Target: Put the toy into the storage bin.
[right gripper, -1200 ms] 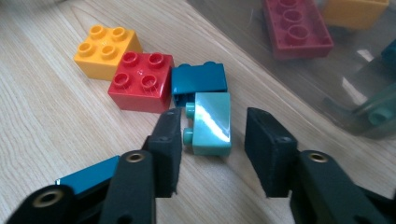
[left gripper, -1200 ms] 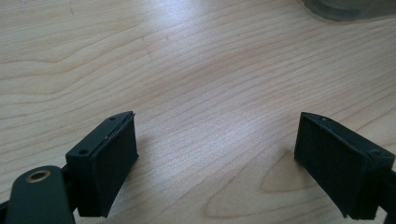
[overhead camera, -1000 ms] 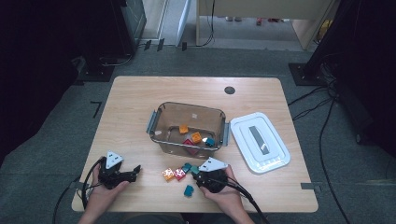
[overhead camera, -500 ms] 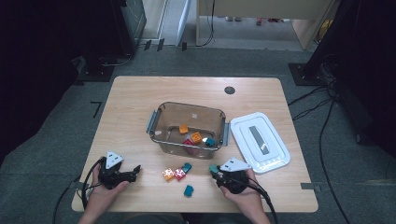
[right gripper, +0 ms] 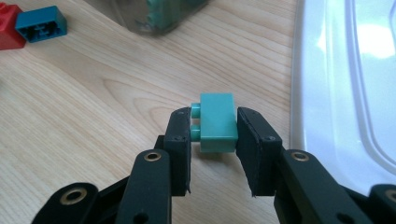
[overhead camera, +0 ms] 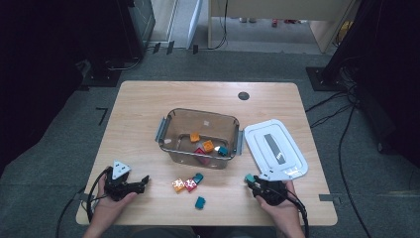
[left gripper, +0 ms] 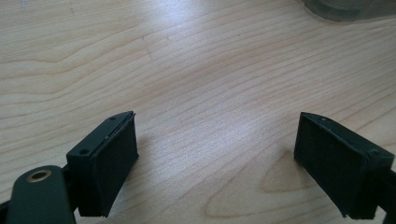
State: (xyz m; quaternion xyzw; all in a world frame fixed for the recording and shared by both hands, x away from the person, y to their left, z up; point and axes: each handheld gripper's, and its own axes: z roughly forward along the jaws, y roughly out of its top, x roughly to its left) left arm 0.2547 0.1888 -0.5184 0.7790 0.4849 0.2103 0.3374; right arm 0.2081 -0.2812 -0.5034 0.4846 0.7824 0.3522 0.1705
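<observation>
The right gripper (right gripper: 213,135) clamps one teal two-stud brick (right gripper: 217,122) beside the white lid (right gripper: 345,88). Four more bricks lie loose on the counter (overhead camera: 148,109): orange (overhead camera: 178,185), red (overhead camera: 190,184) and two teal. The left gripper (left gripper: 215,163) gapes wide, holding nothing.

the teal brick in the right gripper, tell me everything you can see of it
The teal brick is a small block of what looks like glossy plastic, with two round studs pointing sideways toward one jaw, so it lies turned on its side. The right gripper is shut on it, one black pad against each side. It sits low over the wooden table, beside the white lid; whether it touches the wood is unclear. In the high view it shows at the gripper's tip.
</observation>
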